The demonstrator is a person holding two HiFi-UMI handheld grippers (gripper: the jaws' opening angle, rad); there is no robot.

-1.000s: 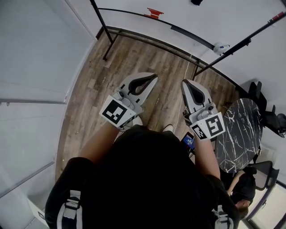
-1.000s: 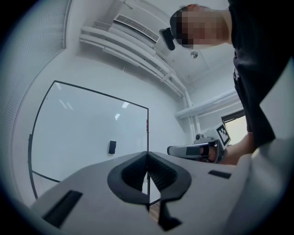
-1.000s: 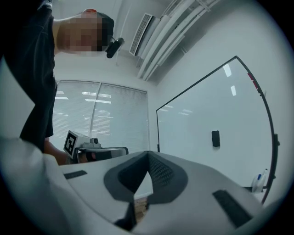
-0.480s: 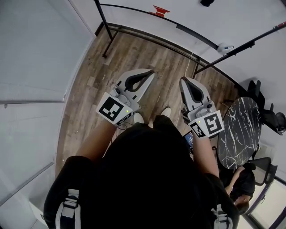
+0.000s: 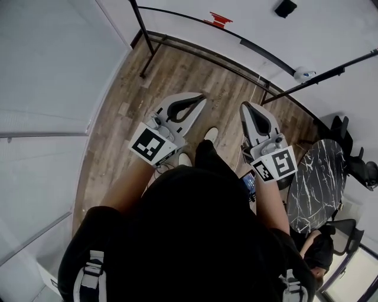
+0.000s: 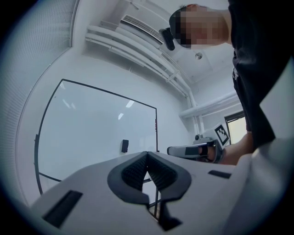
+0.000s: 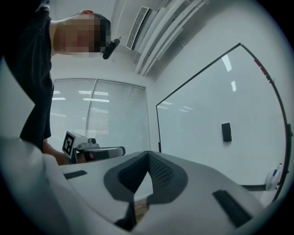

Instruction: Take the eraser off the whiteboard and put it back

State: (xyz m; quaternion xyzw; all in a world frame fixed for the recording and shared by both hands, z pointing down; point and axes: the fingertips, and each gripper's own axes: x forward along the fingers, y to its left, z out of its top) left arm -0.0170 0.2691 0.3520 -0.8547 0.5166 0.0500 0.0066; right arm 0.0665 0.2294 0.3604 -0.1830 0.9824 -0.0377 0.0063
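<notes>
The black eraser (image 5: pixel 286 7) sticks to the whiteboard (image 5: pixel 248 23) at the top of the head view, far ahead of both grippers. It also shows as a small dark block, the eraser (image 6: pixel 124 146) on the board (image 6: pixel 92 133) in the left gripper view, and the eraser (image 7: pixel 226 132) in the right gripper view. My left gripper (image 5: pixel 201 98) and right gripper (image 5: pixel 244 107) are held side by side at waist height, pointing level at the board. Both have their jaws shut with nothing between them. Each sees the other: right gripper (image 6: pixel 193 150), left gripper (image 7: pixel 94 151).
The board's black stand legs (image 5: pixel 143 44) rest on the wood floor. A small red piece (image 5: pixel 218 20) and a white-and-blue thing (image 5: pixel 305 74) sit along the board's edge. A black marble table (image 5: pixel 319 177) and office chairs (image 5: pixel 348 141) stand at right. Window blinds (image 7: pixel 101 114) line the left wall.
The person has stepped toward the whiteboard, one foot now forward. The eraser has come further into the head view. Both grippers moved along with the body, still shut.
</notes>
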